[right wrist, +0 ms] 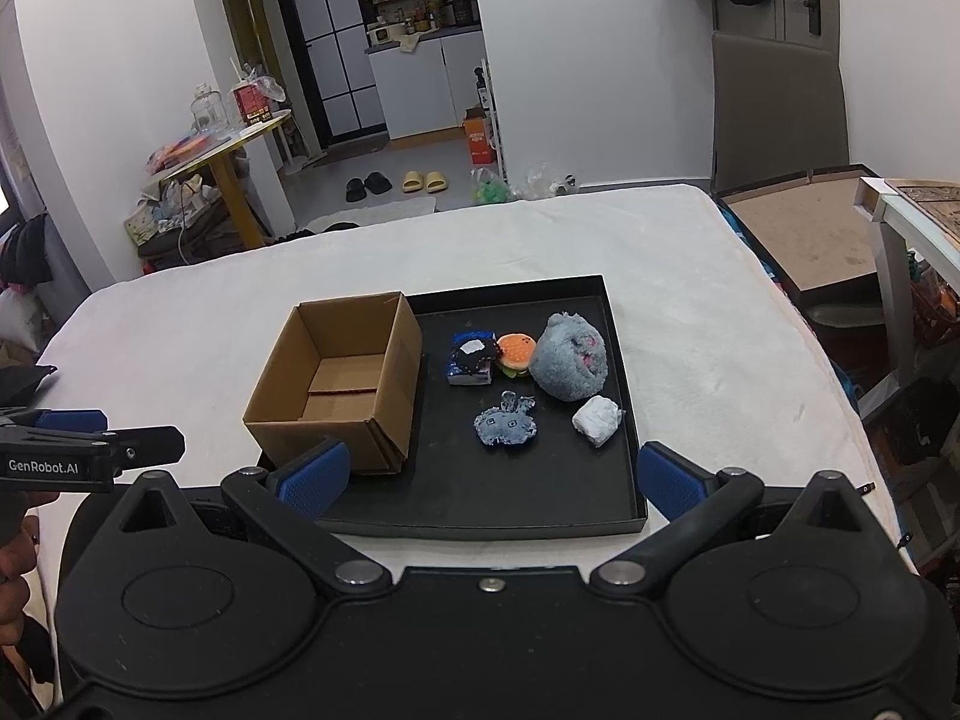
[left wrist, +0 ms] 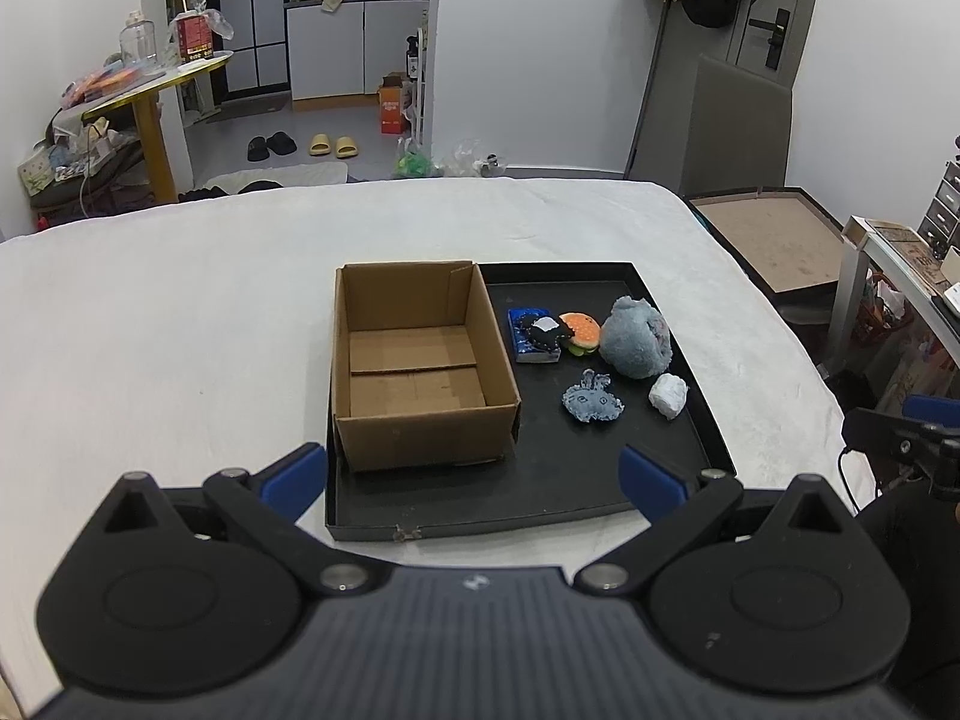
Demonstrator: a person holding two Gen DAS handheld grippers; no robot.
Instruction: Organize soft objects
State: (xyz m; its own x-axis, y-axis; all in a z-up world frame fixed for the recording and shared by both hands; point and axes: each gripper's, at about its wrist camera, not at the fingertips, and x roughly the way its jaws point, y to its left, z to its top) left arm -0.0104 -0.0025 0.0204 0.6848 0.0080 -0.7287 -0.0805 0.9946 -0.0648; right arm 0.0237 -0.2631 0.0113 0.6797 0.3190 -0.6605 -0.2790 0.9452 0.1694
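Both tools nearest the lens: left gripper (left wrist: pixel 474 480) and right gripper (right wrist: pixel 492 474), each with blue pads spread wide, holding nothing, hovering short of the near edge of the black tray (right wrist: pixel 540 516). Tray contents, left half: cardboard box (right wrist: pixel 336 384), open-topped, empty. Right half, loose on the tray floor: blue packet with a dark plush on top (right wrist: pixel 474 357); burger plush (right wrist: pixel 516 353), touching it; large grey fuzzy plush (right wrist: pixel 570 363); flat blue-grey plush (right wrist: pixel 505 423), nearest the grippers; white crumpled wad (right wrist: pixel 597 418), by the right wall. Step judged: first pick not yet begun. Advice: take the flat blue-grey piece first, pinch low and across its middle, lift clear of the box wall before releasing inside. Obstacles: the near rim of the tray; burger and packet crowded together. Surroundings: white covered table (left wrist: pixel 180 330), otherwise bare.
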